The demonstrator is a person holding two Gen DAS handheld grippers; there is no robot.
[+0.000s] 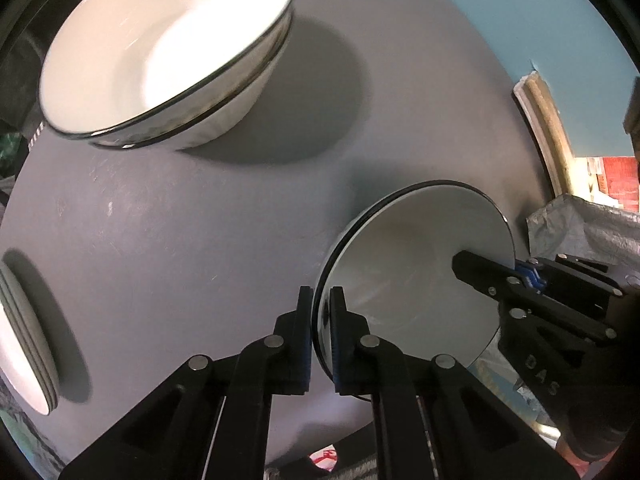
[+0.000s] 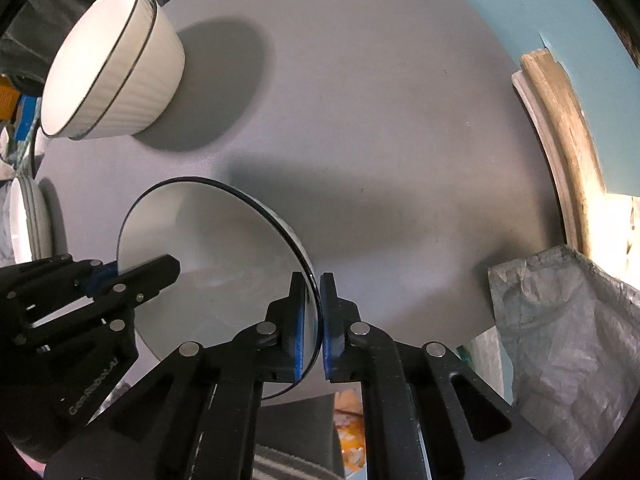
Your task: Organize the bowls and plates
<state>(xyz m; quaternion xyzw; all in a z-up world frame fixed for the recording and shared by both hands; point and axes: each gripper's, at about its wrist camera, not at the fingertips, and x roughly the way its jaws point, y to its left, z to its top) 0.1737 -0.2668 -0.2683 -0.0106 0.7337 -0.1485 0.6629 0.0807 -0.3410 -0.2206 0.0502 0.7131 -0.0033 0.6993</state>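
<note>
A white plate [image 1: 412,264] with a thin black rim lies at the near edge of the round grey table [image 1: 200,220]. My left gripper [image 1: 320,294] is shut on the plate's left rim, its blue pads pinching the edge. My right gripper [image 2: 314,284] is shut on the opposite rim of the same plate [image 2: 212,248]. Each gripper shows in the other's view: the right gripper [image 1: 492,270] at the plate's far side, the left gripper [image 2: 140,270] at the lower left. Two nested white ribbed bowls [image 1: 160,48] [image 2: 108,64] stand at the back left.
A low stack of white plates [image 1: 20,344] [image 2: 28,224] sits at the table's left edge. A grey woven bag [image 2: 560,320] stands off the table's right side, under a wooden moulding [image 2: 560,140] on a teal wall.
</note>
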